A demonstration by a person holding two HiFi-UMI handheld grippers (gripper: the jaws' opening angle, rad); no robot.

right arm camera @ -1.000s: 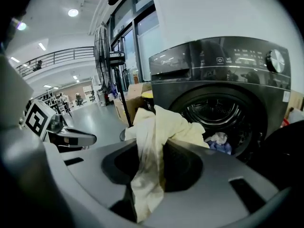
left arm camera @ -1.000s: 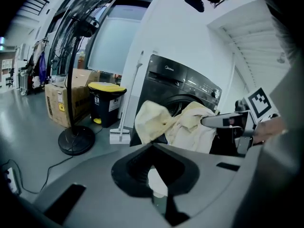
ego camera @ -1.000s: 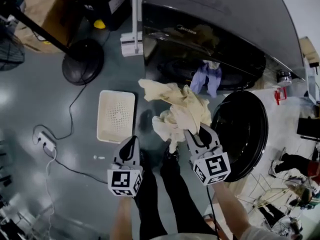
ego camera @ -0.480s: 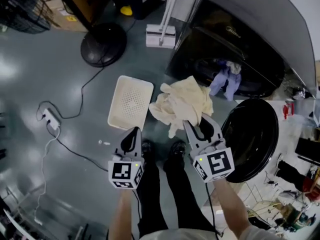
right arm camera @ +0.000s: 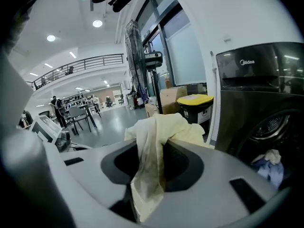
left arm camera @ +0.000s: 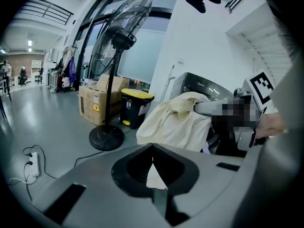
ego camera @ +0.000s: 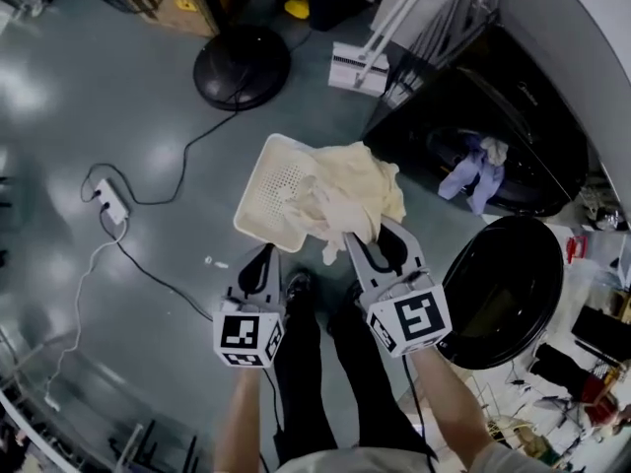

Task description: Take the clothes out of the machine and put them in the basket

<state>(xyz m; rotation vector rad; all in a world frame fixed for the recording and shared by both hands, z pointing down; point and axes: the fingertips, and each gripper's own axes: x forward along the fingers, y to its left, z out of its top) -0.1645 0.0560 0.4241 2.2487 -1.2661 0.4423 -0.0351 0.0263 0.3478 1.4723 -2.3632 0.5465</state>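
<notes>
A cream garment [ego camera: 347, 193] hangs bunched from my right gripper [ego camera: 373, 236], whose jaws are shut on it; in the right gripper view the garment [right arm camera: 151, 151] drapes down between the jaws. It hangs over the right side of the cream perforated basket [ego camera: 268, 180] on the floor. My left gripper [ego camera: 260, 262] is beside it on the left, shut and holding nothing, with its tips [left arm camera: 152, 148] together. A pale blue garment [ego camera: 473, 170] hangs out of the dark washing machine's [ego camera: 523, 87] drum opening. The machine's round door [ego camera: 498, 289] stands open.
A standing fan's round base [ego camera: 242, 67] is beyond the basket. A power strip [ego camera: 108, 200] with trailing cables lies at the left. A white floor-tool head [ego camera: 357, 69] is near the machine. The person's legs [ego camera: 315, 363] are below the grippers. A yellow-lidded bin [left arm camera: 135, 106] stands by cardboard boxes [left arm camera: 97, 103].
Both grippers have moved left, away from the machine. The cream garment has travelled with the right gripper and now hangs over the basket instead of in front of the drum.
</notes>
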